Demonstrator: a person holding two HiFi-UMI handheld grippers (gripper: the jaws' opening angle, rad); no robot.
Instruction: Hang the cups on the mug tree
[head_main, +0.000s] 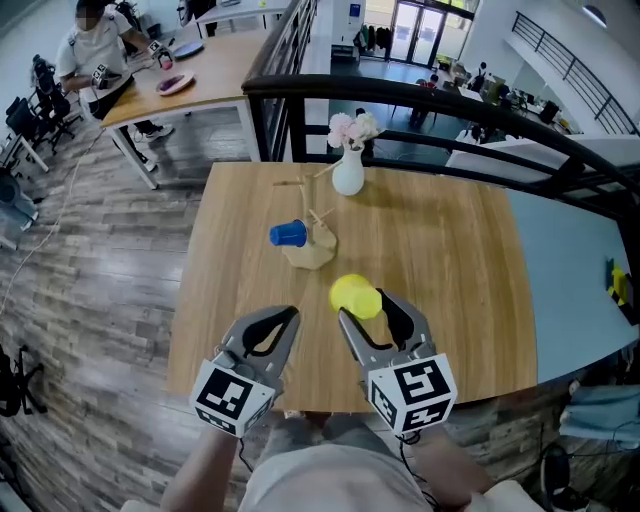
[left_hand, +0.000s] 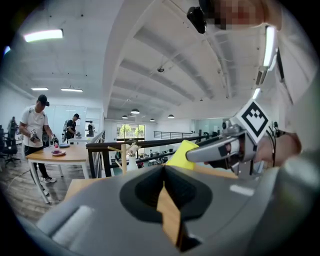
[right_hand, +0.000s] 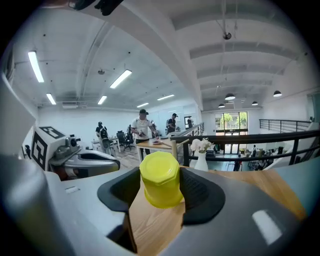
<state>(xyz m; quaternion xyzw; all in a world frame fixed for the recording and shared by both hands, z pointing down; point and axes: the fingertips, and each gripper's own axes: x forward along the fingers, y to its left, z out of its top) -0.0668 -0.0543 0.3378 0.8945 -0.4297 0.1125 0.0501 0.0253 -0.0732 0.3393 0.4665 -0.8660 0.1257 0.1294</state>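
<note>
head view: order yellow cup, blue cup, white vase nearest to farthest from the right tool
1. yellow cup, held in the right tool
2. blue cup, ahead and left, at the mug tree's left side
3. white vase, farthest, straight ahead

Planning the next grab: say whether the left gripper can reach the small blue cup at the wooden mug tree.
Probably yes: only bare wooden table lies between the left gripper and the blue cup. Its jaws are shut and empty, so they must open first.
</note>
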